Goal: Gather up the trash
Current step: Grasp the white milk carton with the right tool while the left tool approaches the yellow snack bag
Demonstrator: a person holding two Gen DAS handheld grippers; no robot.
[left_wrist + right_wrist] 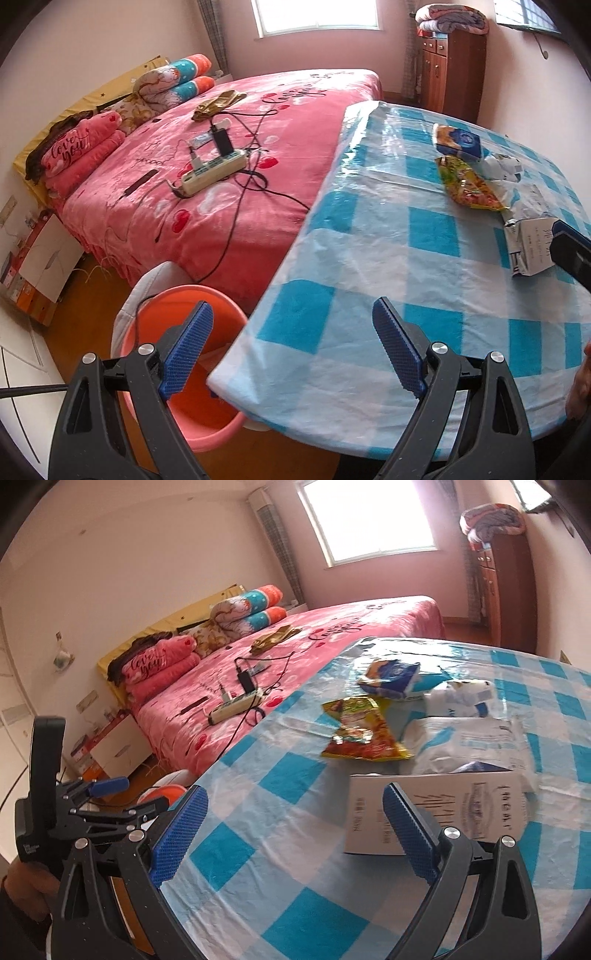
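Note:
Trash lies on the blue-and-white checked table [369,258] [258,849]: a yellow-red snack bag [469,184] [362,731], a blue-yellow packet [458,142] [391,675], crumpled white plastic bags [502,166] [469,738] and a white carton [532,247] [436,812]. An orange bucket [184,369] [166,794] stands on the floor under the table's left edge. My left gripper [293,350] hangs open over that edge, half above the bucket, holding nothing. My right gripper [293,834] is open above the table; the carton lies just beyond its right finger.
A bed with a pink blanket [240,166] fills the room behind, carrying a power strip [214,170] with chargers and black cables. A wooden cabinet [450,74] stands in the far corner. A low nightstand [40,258] with boxes sits by the bed's head.

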